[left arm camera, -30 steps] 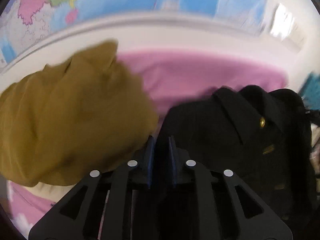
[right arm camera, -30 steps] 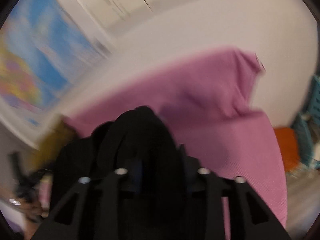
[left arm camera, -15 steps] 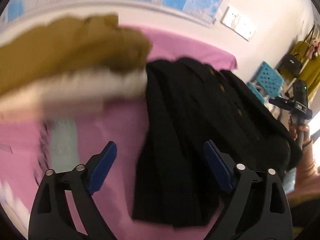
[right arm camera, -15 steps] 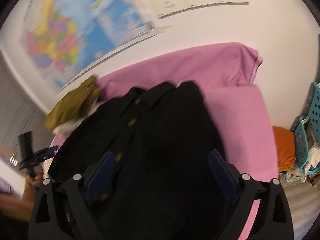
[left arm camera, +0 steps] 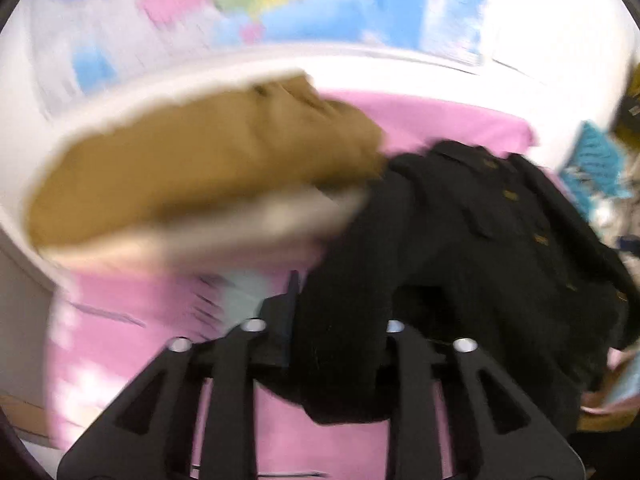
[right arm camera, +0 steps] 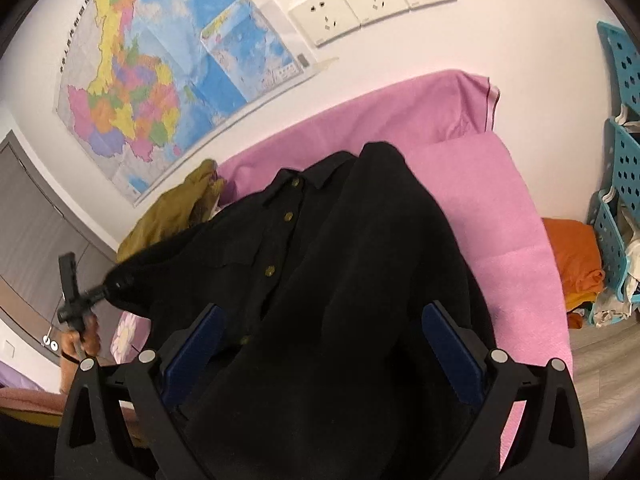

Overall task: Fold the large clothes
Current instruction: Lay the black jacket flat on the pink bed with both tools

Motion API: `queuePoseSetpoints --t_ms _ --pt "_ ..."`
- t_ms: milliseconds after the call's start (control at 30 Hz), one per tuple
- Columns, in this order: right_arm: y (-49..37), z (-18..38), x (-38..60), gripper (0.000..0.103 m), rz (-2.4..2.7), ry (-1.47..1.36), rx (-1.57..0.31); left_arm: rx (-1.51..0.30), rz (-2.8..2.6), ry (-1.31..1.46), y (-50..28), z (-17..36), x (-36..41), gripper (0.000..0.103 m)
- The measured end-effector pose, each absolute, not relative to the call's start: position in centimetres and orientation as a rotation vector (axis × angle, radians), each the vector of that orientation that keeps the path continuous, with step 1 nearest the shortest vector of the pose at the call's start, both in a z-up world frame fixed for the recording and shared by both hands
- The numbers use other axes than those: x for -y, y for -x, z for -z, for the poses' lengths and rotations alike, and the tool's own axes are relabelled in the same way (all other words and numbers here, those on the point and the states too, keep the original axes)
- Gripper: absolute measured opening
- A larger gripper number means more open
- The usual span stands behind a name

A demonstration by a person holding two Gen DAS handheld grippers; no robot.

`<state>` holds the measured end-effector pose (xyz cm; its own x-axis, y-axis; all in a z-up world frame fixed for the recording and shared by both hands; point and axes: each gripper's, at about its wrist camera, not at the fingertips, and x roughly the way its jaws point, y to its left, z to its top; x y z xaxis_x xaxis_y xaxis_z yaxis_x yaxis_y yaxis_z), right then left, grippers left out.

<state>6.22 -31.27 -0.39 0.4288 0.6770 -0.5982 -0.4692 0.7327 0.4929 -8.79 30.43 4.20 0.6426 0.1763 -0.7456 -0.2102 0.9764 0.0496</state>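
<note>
- Two grippers: left gripper (left arm camera: 340,320) jaws, just closing, clamp the black shirt (right arm camera: 320,280).
- Right gripper (right arm camera: 320,348) jaws, just opening, stand apart; regrip, I judge, at the opposite edge.

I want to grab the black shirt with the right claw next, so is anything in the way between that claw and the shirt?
Nothing visible. The right claw stands wide open with the black shirt lying straight ahead between its fingers, on the pink cover. The mustard garment sits off beyond the shirt's far left side.
</note>
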Motion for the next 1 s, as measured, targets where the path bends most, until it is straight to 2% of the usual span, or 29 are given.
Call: queuePoseSetpoints --t_ms 33,67,100,133,200,233,267,400,467,600,700,800,833,867,900,933,967,1000 --pt "-6.1 0.2 31.4 0.097 -0.728 -0.271 -0.859 -0.847 -0.315 -0.049 8.1 -4.7 -30.2 0.05" --pt "-6.1 0.2 31.4 0.097 -0.728 -0.273 -0.856 -0.851 -0.44 -0.16 7.4 -4.6 -29.8 0.061" --pt "-5.9 0.2 31.4 0.097 -0.723 -0.273 -0.853 -0.847 -0.584 -0.293 6.7 -4.1 -29.2 0.082" --pt "-5.8 0.3 31.3 0.097 -0.72 -0.27 -0.852 -0.846 -0.713 -0.468 5.9 -2.7 -28.4 0.089" --pt "-5.3 0.7 31.2 0.097 -0.719 -0.259 -0.86 -0.882 -0.741 -0.597 5.4 0.3 -27.3 0.085" --pt "-5.1 0.8 31.2 0.097 -0.716 -0.252 -0.865 -0.905 -0.721 -0.556 5.5 1.0 -27.3 0.079" --pt "-4.7 0.9 31.2 0.097 -0.713 -0.243 -0.871 -0.929 -0.677 -0.471 5.9 1.4 -27.6 0.077" --pt "-3.0 1.2 32.0 0.097 -0.725 -0.236 -0.875 -0.902 -0.373 0.071 10.0 1.0 -31.0 0.079" --pt "-2.3 1.3 32.3 0.097 -0.736 -0.236 -0.871 -0.874 -0.278 0.203 11.7 1.2 -31.7 0.082" --pt "-1.1 2.0 32.4 0.097 -0.751 -0.237 -0.88 -0.895 -0.135 0.314 13.3 3.4 -30.3 0.086" --pt "-0.8 2.9 32.3 0.097 -0.755 -0.263 -0.902 -0.942 -0.159 0.296 12.1 5.7 -28.8 0.089" --pt "-0.4 3.8 32.2 0.097 -0.759 -0.296 -0.922 -0.933 -0.227 0.271 9.3 7.2 -29.2 0.085" --pt "-0.1 4.0 32.1 0.097 -0.762 -0.306 -0.926 -0.915 -0.245 0.264 9.1 7.1 -28.8 0.08" --pt "0.2 4.1 32.2 0.097 -0.757 -0.309 -0.92 -0.902 -0.254 0.271 8.6 7.2 -29.0 0.06" --pt "0.4 4.2 32.2 0.097 -0.755 -0.313 -0.919 -0.878 -0.263 0.295 8.1 7.1 -29.3 0.048" --pt "0.6 4.2 32.3 0.097 -0.756 -0.32 -0.919 -0.865 -0.275 0.313 8.1 6.8 -29.5 0.026" --pt "0.9 4.3 32.4 0.097 -0.755 -0.331 -0.919 -0.842 -0.285 0.352 7.9 6.5 -30.1 0.01" --pt "1.2 4.3 32.5 0.097 -0.752 -0.336 -0.917 -0.814 -0.288 0.382 8.0 6.0 -30.7 0.008"
